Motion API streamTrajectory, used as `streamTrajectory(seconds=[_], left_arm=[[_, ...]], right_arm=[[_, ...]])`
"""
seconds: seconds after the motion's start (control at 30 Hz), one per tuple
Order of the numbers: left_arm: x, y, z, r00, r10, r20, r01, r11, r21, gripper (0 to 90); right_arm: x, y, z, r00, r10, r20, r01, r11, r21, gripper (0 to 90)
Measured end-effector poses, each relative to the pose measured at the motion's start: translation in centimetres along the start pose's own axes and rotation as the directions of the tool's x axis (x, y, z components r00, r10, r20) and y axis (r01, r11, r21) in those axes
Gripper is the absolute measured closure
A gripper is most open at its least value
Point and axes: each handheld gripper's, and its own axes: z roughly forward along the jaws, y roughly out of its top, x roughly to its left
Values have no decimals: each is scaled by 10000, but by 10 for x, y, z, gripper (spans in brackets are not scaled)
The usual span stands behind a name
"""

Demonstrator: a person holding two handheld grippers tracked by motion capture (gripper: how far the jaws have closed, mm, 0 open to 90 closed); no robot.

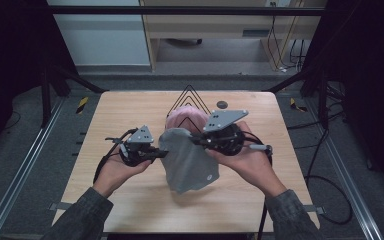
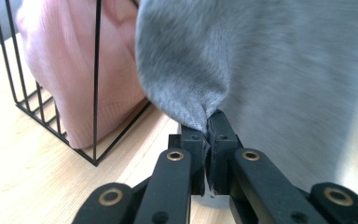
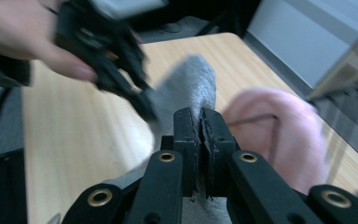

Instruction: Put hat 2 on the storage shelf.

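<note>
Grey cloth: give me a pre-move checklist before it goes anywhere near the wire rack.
1. Left gripper holds the grey cloth: ok, jaws closed on a pinched corner.
2. Right gripper holds the cloth: ok, fabric sits between its closed jaws.
3. Cloth lifted off the table: cannot tell, its lower edge hangs near the wood.
4. Wire rack free: not ok, the pink cloth occupies it.
5. Cloth spread flat: not ok, it hangs bunched.

Lab: framed test table (image 1: 130, 107), floor cables (image 1: 330, 200), rails (image 1: 25, 165).
</note>
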Motion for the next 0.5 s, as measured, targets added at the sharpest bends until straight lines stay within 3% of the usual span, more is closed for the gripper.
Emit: streamTrajectory(seconds=[0.23,0.5], left_arm=[[-5,50,-38,9947,478,-915,-483,9988,-34,872],[0,97,-58,9787,850,-1871,-875,9961,-52,872]], right_arm=[[-27,-2,-26,9928,715,964,-667,9964,-514,860],[-49,19,-41,9791,1143,1683,-936,9876,-1262,860]])
